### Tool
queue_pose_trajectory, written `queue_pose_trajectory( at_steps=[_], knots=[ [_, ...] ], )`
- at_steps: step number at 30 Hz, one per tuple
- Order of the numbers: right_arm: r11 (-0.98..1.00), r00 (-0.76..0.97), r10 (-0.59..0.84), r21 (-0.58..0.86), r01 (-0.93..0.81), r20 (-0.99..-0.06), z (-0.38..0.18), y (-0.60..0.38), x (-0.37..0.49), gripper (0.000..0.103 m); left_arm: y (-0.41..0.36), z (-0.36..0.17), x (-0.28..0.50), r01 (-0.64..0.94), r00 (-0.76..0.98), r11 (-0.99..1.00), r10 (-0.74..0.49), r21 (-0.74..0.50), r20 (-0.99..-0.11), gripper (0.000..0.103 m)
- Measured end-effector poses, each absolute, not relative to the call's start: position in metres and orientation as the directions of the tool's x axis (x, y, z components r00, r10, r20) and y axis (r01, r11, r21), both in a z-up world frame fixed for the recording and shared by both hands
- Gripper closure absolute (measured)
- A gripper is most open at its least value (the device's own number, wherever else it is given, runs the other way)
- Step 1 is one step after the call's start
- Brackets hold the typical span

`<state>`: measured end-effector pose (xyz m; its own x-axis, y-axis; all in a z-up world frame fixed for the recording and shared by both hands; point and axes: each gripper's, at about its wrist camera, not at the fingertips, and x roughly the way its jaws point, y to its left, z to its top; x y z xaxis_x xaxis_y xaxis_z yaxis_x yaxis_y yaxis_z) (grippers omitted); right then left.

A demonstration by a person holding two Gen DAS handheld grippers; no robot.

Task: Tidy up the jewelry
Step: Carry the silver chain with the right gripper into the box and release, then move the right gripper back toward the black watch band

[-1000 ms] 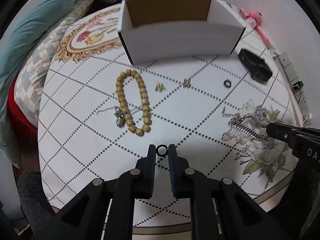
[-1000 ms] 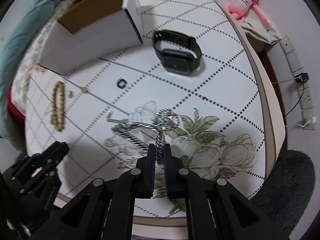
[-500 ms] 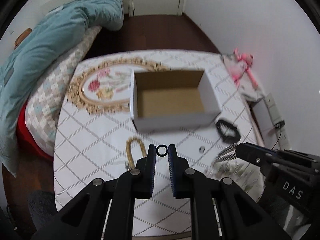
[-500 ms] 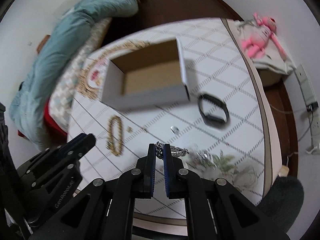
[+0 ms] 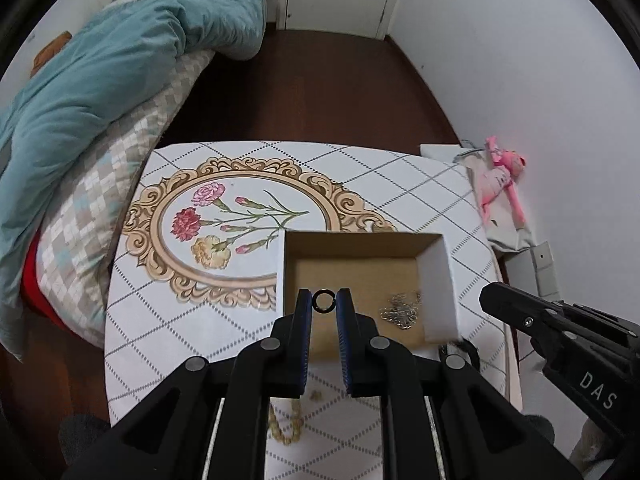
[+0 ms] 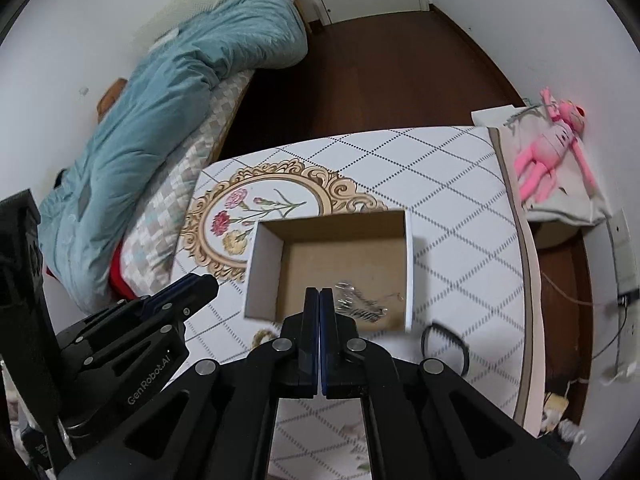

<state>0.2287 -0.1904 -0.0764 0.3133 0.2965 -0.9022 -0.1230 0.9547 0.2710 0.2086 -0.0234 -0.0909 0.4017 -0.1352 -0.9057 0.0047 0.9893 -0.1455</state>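
While both grippers hang over the open white cardboard box with the brown inside [image 5: 438,276], the left gripper [image 5: 323,300] pinches a small black ring [image 5: 323,301] between its blue pads, right above the box floor. Over on the other side, the right gripper [image 6: 319,300] has its pads pressed flat together with nothing between them. That tangled silver chain [image 5: 402,310] lies inside the box, near its right wall. Down on the white diamond-pattern tablecloth [image 5: 192,320], a yellowish bead bracelet [image 5: 286,426] and a black watch strap [image 6: 446,340] lie just outside the box's near wall.
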Motion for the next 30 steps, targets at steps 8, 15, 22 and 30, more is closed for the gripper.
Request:
queue_pose_trajectory(
  at_steps=[8,15,22,30],
  knots=[
    [0.984,0.244,0.175,0.159,-0.083,-0.954,-0.125,-0.197,0.267,0.102,-0.017,-0.128,0.244,-0.043,0.319,0.985,-0.146,-0.168,-0.937,0.066],
    [0.997,0.246,0.081,0.078,-0.024,-0.966,-0.148,-0.221,0.261,0.072,-0.016,-0.128,0.244,-0.048,0.354,0.989,-0.112,-0.137,-0.929,0.013],
    [0.998,0.295,-0.024,-0.041,-0.049,-0.955,-0.149,-0.217,0.246,0.008,-0.011,-0.129,0.234,-0.067,0.41,0.996,-0.027,-0.059,-0.912,0.002],
    [0.992,0.335,-0.087,-0.113,-0.057,-0.938,-0.149,-0.211,0.229,0.0,-0.008,-0.124,0.214,-0.078,0.449,0.997,0.014,-0.024,-0.893,0.001]
  ],
)
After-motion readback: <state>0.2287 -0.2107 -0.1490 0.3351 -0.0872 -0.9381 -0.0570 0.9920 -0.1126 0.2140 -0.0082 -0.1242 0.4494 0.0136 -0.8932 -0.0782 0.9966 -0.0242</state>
